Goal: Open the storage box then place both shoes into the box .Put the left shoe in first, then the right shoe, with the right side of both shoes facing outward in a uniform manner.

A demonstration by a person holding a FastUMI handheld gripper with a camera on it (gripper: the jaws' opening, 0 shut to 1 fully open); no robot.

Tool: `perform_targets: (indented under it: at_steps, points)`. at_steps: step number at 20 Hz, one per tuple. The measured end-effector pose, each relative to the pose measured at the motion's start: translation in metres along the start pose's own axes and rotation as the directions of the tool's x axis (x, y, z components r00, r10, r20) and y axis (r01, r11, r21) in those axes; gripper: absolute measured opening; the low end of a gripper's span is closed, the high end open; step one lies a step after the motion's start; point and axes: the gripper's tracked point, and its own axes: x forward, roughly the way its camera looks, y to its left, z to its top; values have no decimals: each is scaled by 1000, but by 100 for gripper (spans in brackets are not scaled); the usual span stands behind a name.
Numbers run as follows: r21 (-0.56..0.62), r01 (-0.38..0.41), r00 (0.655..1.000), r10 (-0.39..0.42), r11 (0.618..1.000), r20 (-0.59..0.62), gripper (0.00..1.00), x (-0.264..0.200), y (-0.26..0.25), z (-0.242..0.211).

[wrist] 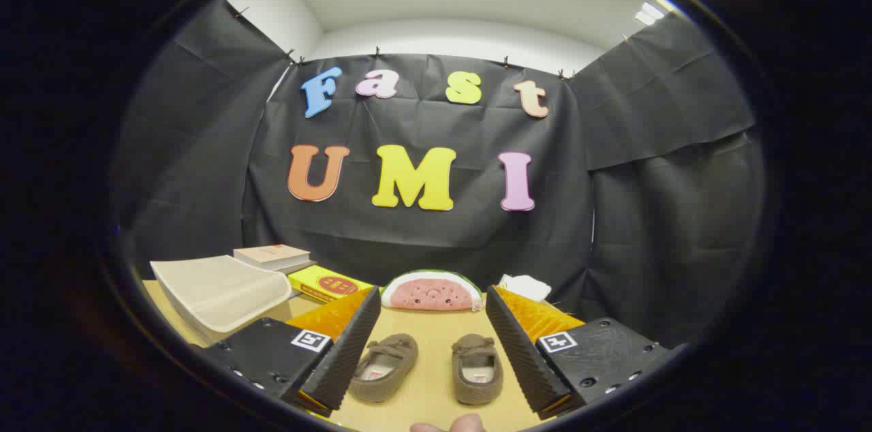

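From the gripper view, the claw (430, 350) hangs low over a light wooden surface (429, 323) with its two fingers (351, 350) spread wide apart, gripping nothing. Each finger shows a ribbed inner face, and a square marker tag sits on the block behind each one.

Two small brown shoes lie on the surface in the gap between the fingers, touching neither. The left-hand shoe (383, 365) lies just beside the left finger, angled, with its toe pointing away and slightly toward the middle. The right-hand shoe (476, 368) sits near the right finger, pointing almost straight ahead. Both have their openings toward the camera, showing pale linings, and each carries a small bow across the top. A clear strip of surface separates the pair.

Beyond the shoes, at the far edge of the surface, a watermelon-slice plush (432, 290) rests against the black cloth wall. To the left of the left finger lies a pale beige storage box (221, 290) with a rounded lid, which appears closed. Behind it sits a stack of books (272, 256), and next to that a flat yellow box (328, 283). A crumpled white cloth (523, 286) lies beyond the right finger. A fingertip (449, 425) shows at the near edge, below the shoes.
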Motion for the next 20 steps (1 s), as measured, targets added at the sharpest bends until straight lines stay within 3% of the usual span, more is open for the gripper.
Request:
perform_targets:
  at_steps: [20]
  points:
    - [-2, 1, 1000, -1, 1000, -10, 95, -2, -1, -2]
